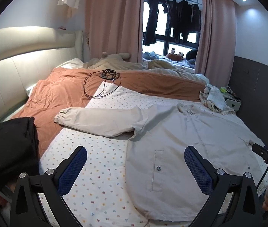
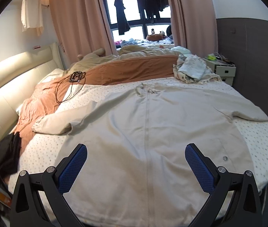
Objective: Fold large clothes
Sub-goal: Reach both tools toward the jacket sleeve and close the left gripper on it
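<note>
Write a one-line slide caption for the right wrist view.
Open right gripper poised over a beige jacket spread flat on the bed.

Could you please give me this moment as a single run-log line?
stage: before first fold | jacket: spread flat on bed, sleeves out | left gripper: open, empty | right gripper: open, empty

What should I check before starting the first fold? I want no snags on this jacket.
1. Jacket lying flat, front up: ok.
2. Left sleeve spread out to the side: ok.
3. Right sleeve fully on the bed: cannot tell, its end is out of view.
4. Left gripper open, empty: ok.
5. Right gripper open, empty: ok.
6. Cable clear of the jacket: ok.
</note>
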A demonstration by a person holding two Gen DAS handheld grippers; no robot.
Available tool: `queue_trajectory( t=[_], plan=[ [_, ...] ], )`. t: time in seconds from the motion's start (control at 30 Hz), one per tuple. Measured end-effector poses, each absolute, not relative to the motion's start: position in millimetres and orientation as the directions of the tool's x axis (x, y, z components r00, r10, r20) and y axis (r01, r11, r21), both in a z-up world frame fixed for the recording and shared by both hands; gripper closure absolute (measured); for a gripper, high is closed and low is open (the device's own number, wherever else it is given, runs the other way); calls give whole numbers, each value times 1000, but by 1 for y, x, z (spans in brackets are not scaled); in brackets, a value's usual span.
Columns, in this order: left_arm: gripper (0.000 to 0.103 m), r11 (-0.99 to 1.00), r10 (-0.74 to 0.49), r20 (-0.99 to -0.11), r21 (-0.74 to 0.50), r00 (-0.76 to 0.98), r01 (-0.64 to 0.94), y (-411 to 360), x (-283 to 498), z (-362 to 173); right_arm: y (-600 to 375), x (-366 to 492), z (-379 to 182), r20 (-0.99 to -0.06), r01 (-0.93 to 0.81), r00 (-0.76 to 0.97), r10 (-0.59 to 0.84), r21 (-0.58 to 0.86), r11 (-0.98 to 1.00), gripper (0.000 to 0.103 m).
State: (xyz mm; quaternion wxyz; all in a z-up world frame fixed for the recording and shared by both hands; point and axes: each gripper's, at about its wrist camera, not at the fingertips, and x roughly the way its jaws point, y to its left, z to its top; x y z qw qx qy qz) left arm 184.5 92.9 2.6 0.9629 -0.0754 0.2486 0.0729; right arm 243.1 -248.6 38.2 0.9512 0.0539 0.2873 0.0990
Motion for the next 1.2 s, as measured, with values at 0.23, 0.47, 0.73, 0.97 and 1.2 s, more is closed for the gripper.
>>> queue_trajectory(
  t=[0.23,0.47,0.73,0.97,1.2],
  plan=[
    [0,972,128,-522,-105,843,-212,129,234,-5,-197,303,35,-527,-235,789,315,214,948,5],
    [6,963,145,-532,-119,834,-244,173,274,-5,-147,359,24,-531,-303,742,409,278,911,22],
    [22,937,173,-576,-154,799,-315,229,322,-16,-103,422,13,-547,-329,691,472,343,880,34],
    [31,887,158,-622,-252,767,-387,279,364,-39,-74,470,-1,-575,-356,620,534,400,844,50],
    [37,808,120,-710,-336,693,-484,325,406,-88,-44,516,-26,-607,-366,553,570,437,821,72]
  ],
)
